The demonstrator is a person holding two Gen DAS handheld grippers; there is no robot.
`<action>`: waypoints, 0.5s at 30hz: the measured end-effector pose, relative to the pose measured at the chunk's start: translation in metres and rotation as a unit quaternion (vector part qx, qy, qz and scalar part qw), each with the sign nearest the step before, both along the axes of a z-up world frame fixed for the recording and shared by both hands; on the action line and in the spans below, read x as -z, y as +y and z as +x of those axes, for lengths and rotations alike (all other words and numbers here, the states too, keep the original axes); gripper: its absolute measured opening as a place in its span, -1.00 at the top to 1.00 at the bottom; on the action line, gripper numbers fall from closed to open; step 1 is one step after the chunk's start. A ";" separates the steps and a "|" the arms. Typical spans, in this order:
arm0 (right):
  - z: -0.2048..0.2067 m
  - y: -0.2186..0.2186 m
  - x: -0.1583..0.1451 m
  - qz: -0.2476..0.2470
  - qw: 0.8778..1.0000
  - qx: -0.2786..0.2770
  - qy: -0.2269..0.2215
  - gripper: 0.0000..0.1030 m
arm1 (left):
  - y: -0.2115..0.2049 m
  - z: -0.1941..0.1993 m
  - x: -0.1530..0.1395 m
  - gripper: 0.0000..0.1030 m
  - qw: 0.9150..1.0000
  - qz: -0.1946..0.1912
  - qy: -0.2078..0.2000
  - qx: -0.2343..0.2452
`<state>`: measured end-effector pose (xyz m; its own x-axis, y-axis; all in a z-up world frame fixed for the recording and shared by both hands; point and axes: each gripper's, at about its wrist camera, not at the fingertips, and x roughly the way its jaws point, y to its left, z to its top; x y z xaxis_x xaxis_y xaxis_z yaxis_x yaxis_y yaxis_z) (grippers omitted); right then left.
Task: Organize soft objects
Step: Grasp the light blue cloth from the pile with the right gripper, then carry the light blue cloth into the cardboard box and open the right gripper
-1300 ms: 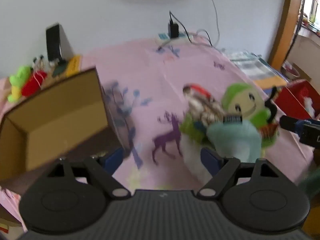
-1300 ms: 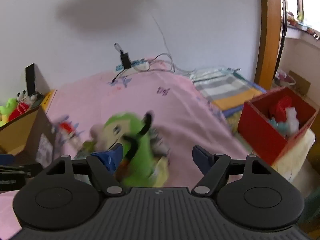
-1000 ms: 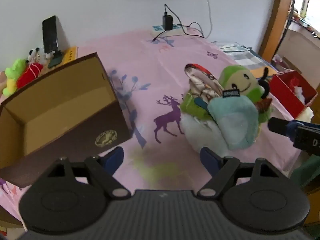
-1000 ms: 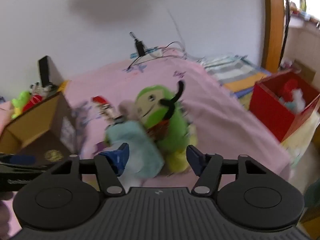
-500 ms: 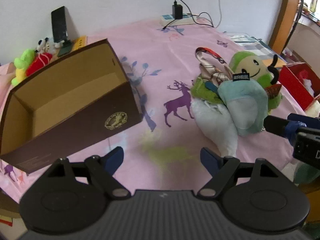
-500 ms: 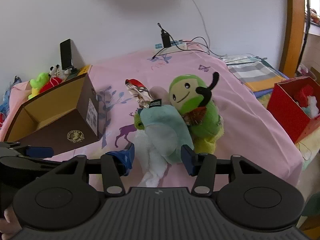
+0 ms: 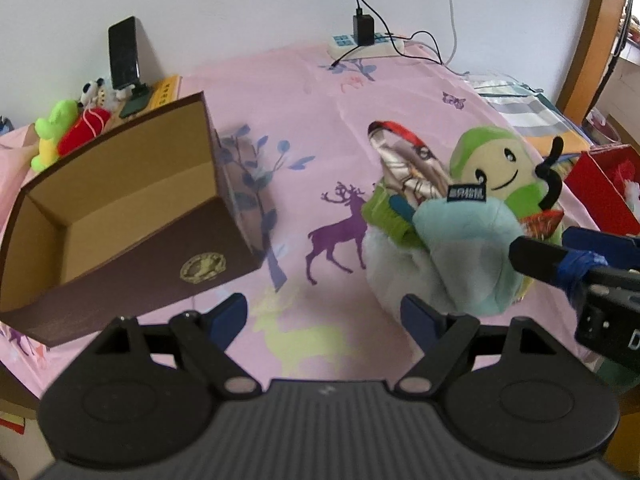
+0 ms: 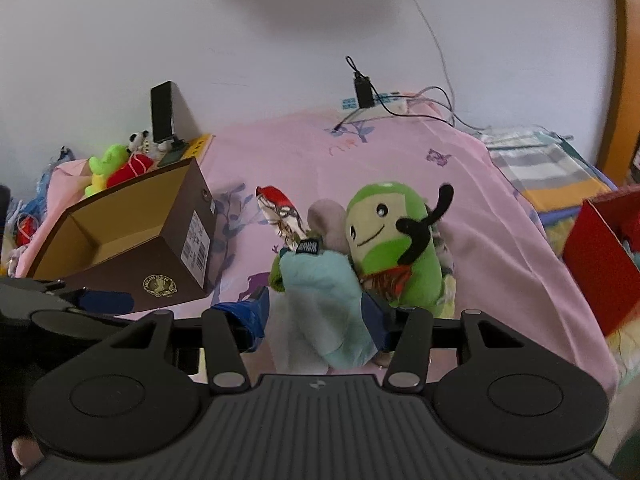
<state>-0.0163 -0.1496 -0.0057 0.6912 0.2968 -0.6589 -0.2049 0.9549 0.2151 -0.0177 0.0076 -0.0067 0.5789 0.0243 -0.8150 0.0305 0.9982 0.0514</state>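
Note:
A pile of soft toys lies on the pink bedsheet: a pale blue and white plush (image 7: 460,256) (image 8: 324,304), a green smiling plush (image 7: 496,168) (image 8: 390,240) and a red-tipped patterned cloth toy (image 7: 404,160) (image 8: 282,210). My right gripper (image 8: 316,314) has its fingers on either side of the pale blue plush, narrowed against it. My left gripper (image 7: 324,314) is open and empty above the sheet, left of the pile. An open brown cardboard box (image 7: 120,216) (image 8: 132,240) stands to the left.
A red box (image 8: 600,264) with soft items stands at the right bed edge. Small plush toys (image 7: 68,132), a phone on a stand (image 7: 124,56) and a power strip with cables (image 7: 364,42) sit by the wall.
My right gripper has moved in onto the pale blue plush and its fingers have narrowed around it. My left gripper has stayed open and come slightly closer to the bed.

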 end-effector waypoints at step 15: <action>0.047 -0.031 0.021 0.064 0.993 -0.097 0.036 0.49 | -0.016 0.015 0.031 -0.57 0.992 -0.119 0.001 0.038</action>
